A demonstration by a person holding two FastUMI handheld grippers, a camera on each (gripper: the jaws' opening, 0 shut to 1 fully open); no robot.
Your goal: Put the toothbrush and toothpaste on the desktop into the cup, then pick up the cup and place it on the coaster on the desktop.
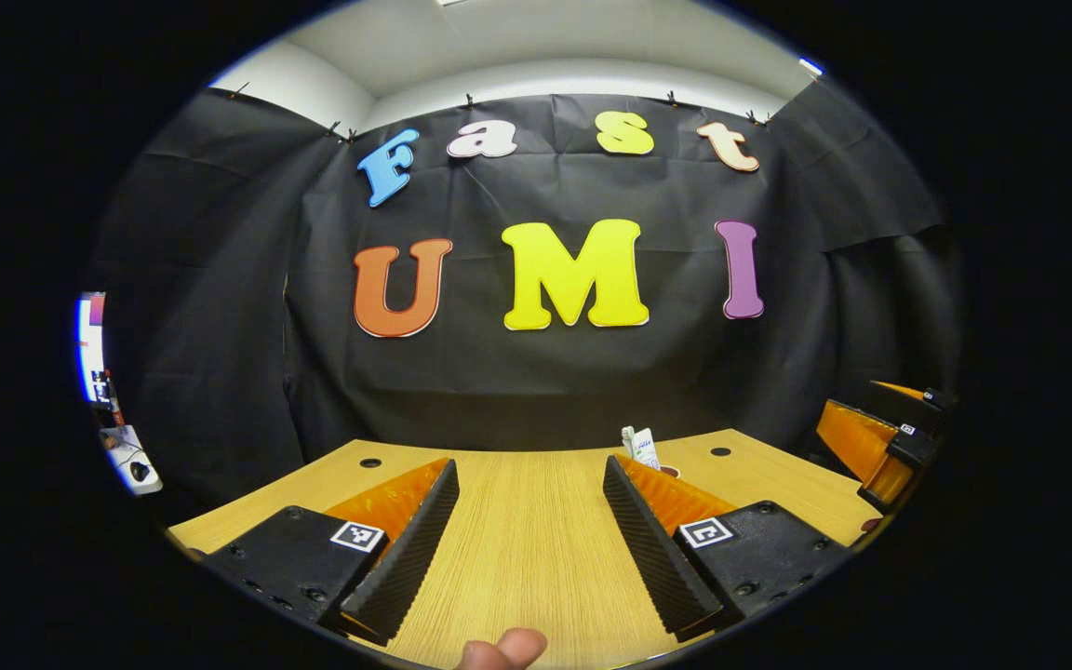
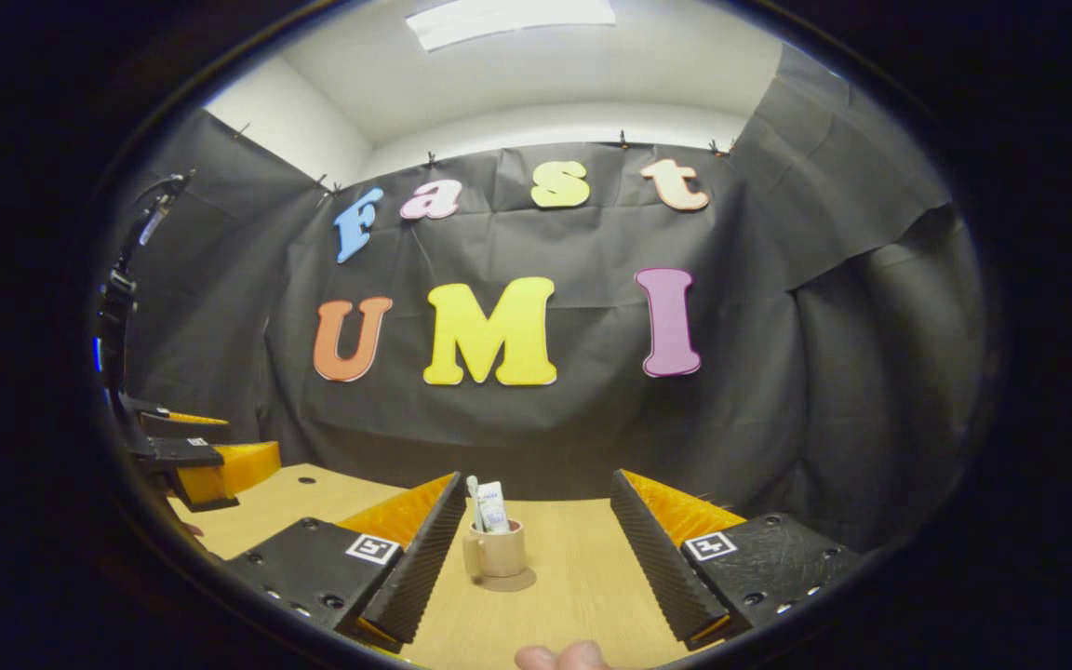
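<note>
In the right gripper view, the right gripper [image 2: 536,558] is sitting at the bottom of the frame with its fingers [image 2: 424,558] spread wide and gripping nothing. Between them, at lower centre and closer to the finger on the frame's left, the cup [image 2: 496,551] is standing upright on the coaster [image 2: 510,582], apart from both fingers. The toothbrush [image 2: 475,502] and the toothpaste [image 2: 492,507] are standing in the cup, side by side. The desk [image 2: 582,577] is carrying all of this. A fingertip [image 2: 559,657] is showing at the bottom edge.

In the left gripper view, the left gripper [image 1: 531,540] is sitting at the bottom of the frame with its fingers [image 1: 406,549] spread wide and gripping nothing, over bare desk [image 1: 527,530]. Beyond the finger on the frame's right, the toothpaste [image 1: 645,448] is showing, with the toothbrush [image 1: 628,439] just beside it. The right gripper [image 1: 880,447] is showing at the right edge.
</note>
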